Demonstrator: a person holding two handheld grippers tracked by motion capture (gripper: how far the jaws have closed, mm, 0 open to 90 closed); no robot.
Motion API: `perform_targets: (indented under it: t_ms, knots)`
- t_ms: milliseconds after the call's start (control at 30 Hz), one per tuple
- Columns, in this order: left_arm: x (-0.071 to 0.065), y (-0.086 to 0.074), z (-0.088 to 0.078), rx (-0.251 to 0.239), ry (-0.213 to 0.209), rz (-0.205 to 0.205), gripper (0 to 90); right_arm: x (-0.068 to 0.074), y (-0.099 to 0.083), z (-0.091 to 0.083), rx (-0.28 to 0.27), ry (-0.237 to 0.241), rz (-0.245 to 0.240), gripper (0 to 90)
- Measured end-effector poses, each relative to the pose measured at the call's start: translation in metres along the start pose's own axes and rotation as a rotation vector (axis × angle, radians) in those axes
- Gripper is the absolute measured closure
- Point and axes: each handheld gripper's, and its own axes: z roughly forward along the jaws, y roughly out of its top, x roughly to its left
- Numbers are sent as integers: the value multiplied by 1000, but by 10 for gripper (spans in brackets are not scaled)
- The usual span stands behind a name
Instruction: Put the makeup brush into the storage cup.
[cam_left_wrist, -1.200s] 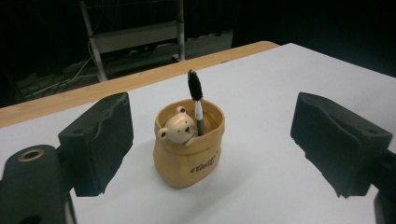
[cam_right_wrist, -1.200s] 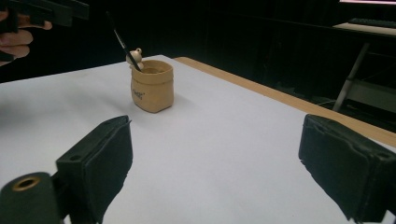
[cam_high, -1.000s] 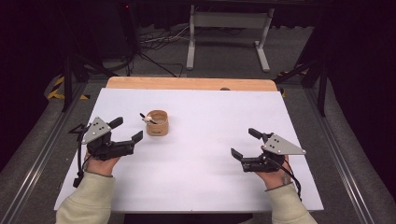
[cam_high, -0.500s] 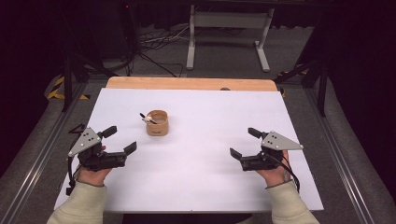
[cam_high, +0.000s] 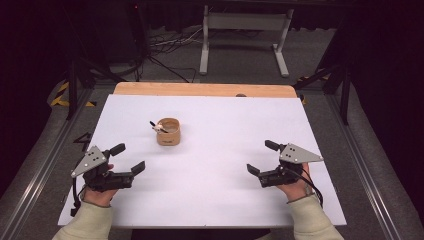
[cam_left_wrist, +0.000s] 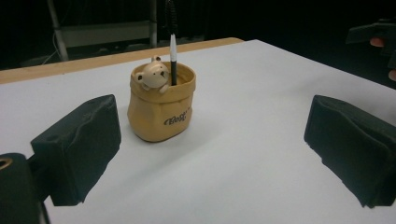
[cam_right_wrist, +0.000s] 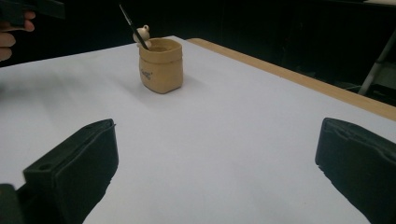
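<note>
A small tan pot (cam_high: 169, 132) shaped like a paper bag stands left of the middle of the white table top (cam_high: 225, 200). It has a little bear (cam_left_wrist: 153, 77) on its rim, and a black pen (cam_left_wrist: 173, 58) stands in it. My left gripper (cam_high: 130, 157) is at the near left, short of the pot (cam_left_wrist: 161, 109). Its jaws have just been opening and are open with nothing between them. My right gripper (cam_high: 260, 157) is at the near right, far from the pot (cam_right_wrist: 161, 65). Its jaws too have just been opening, and they hold nothing.
A bare wooden strip (cam_high: 200, 89) runs along the table's far edge. Beyond it, a metal stand (cam_high: 245, 30) and cables (cam_high: 165, 45) are on the dark floor. Rails flank the table on both sides.
My left gripper has drawn back from beside the pot toward the near left corner and has come lower. The right gripper has stayed where it was.
</note>
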Motion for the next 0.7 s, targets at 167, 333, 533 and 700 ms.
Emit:
perform_targets:
  t_ms: [167,333,533,700]
  knots:
    - [-1,-4,-1,-11,-12,5,47,-4,-6,-1,4,14,21,0]
    - [3,-11,0,-31,-34,-12,35,-5,-11,0,8,24,20,0]
    - [5,-16,4,-34,-50,-27,16,-2,-16,5,25,21,3,0]
    - [5,-20,7,-23,-46,-8,8,0,-19,7,30,19,1,0]
